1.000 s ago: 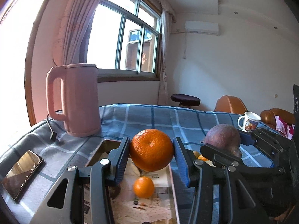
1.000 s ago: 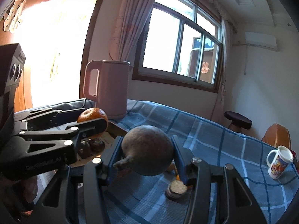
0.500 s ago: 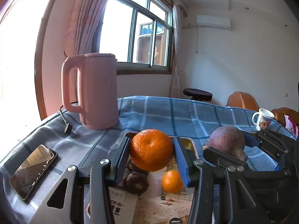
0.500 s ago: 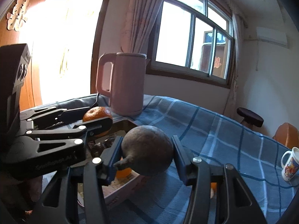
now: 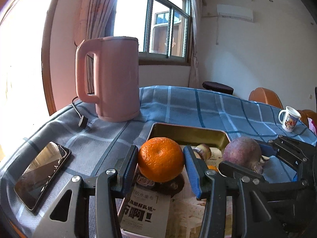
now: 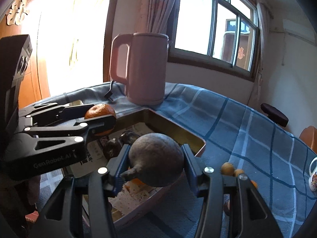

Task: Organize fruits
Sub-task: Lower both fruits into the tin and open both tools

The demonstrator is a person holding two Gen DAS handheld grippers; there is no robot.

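left gripper pinches an orange between its blue pads, held above the near-left part of the tray. right gripper pinches a brown round fruit over the tray's right edge. inside the tray, on printed paper, lie dark fruits and a small orange piece. small yellow fruits sit on the cloth right of the tray. a pink kettle stands behind the tray, a phone to its left, a mug far right.
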